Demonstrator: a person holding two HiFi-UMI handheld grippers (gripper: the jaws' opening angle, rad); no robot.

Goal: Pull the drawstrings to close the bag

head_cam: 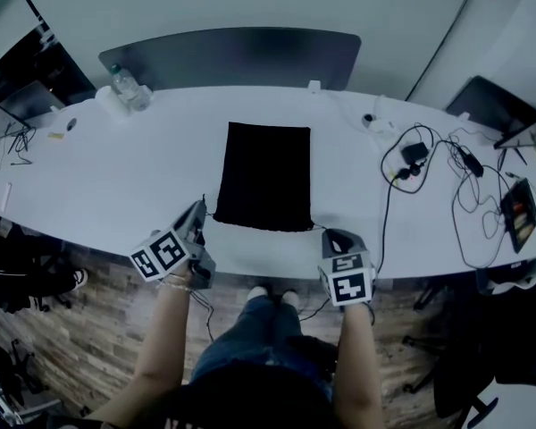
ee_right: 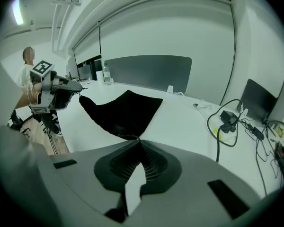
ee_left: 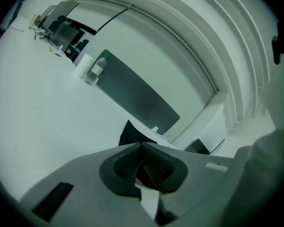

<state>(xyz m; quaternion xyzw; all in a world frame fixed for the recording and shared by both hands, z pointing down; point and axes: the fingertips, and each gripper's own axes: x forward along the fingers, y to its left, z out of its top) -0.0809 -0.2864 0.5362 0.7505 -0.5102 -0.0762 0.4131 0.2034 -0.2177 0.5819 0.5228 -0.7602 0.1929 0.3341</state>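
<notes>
L gripper (head_cam: pixel 199 213) & R gripper (head_cam: pixel 329 235), each clenched on a drawstring (ee_right: pixel 128 136) at the near corners of the black bag (head_cam: pixel 264 175), flat on the table (head_cam: pixel 116 186): we judge pull starting; next, draw outward evenly.

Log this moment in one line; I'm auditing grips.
left gripper: shut on left drawstring | right gripper: shut on right drawstring | bag: on table, not yet cinched
</notes>
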